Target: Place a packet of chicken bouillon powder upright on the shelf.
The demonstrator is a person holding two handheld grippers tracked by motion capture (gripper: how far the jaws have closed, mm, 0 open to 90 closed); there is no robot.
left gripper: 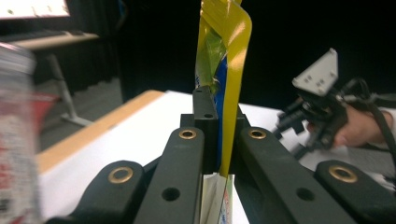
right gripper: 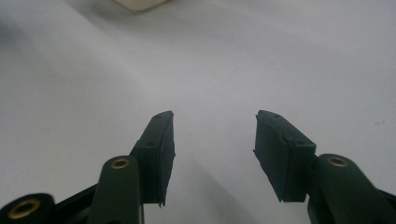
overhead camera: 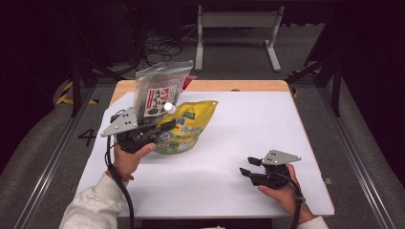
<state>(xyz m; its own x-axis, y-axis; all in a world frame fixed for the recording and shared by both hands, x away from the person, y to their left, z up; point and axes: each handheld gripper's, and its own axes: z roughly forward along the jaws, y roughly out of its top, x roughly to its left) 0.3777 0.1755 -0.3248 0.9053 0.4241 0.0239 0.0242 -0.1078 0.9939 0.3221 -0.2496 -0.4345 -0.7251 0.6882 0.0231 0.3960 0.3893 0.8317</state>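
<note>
A: What do we have in our left gripper (overhead camera: 165, 125)?

B: The yellow pouch (overhead camera: 188, 126). In the left gripper view our two black jaws are pressed together on the thin edge of the yellow pouch (left gripper: 229, 70), which rises upright between them.

A: And where does the pouch sit against the white mat (overhead camera: 239, 143)?

B: Over the mat's left half, toward its far edge. From the high view we can't tell whether its lower end touches the mat or hangs just above it.

A: There is a second bag.

B: Yes, a clear bag with a red and white label (overhead camera: 160, 90), just behind the yellow pouch and standing taller than it, at the mat's far left corner. In the left gripper view it is a blur at the left edge (left gripper: 16, 130).

A: Our right gripper (overhead camera: 247, 166)?

B: Low over the mat's near right part, well apart from the pouch. In the right gripper view the fingers (right gripper: 159, 144) are spread with only bare mat between them; they pinch nothing. The left gripper view also shows it (left gripper: 292, 123), held in our right hand (left gripper: 359, 128).
</note>
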